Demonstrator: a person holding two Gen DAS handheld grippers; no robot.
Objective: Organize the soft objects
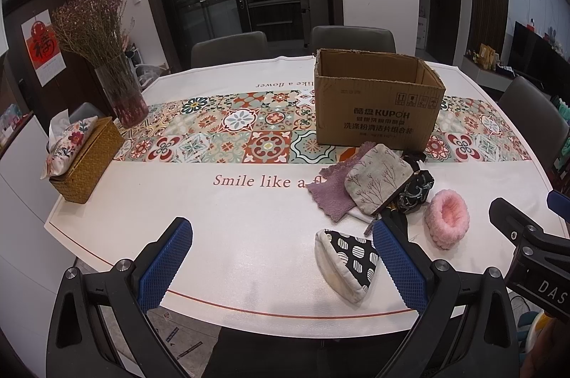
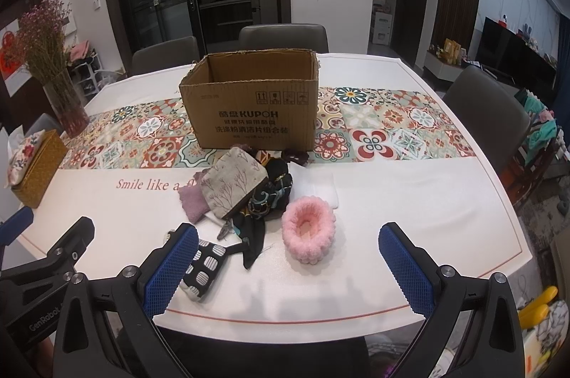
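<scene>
An open cardboard box (image 1: 377, 103) (image 2: 251, 107) stands on the patterned runner. In front of it lies a heap of soft things: a purple cloth (image 1: 329, 191) (image 2: 192, 201), a beige branch-print pouch (image 1: 377, 182) (image 2: 233, 187), a dark patterned scarf (image 1: 416, 191) (image 2: 270, 196), a white cloth (image 2: 317, 187) and a fluffy pink scrunchie (image 1: 447, 217) (image 2: 308, 232). A black-and-white spotted triangular pouch (image 1: 347, 262) (image 2: 203, 265) lies nearest the table edge. My left gripper (image 1: 281, 262) is open, its right finger beside the triangular pouch. My right gripper (image 2: 288, 267) is open, just short of the scrunchie.
A woven tissue box (image 1: 85, 160) (image 2: 35, 169) and a glass vase of dried flowers (image 1: 123, 93) (image 2: 66, 107) stand at the left of the white table (image 1: 221, 235). Grey chairs (image 1: 352, 37) (image 2: 283, 36) ring the far side and right.
</scene>
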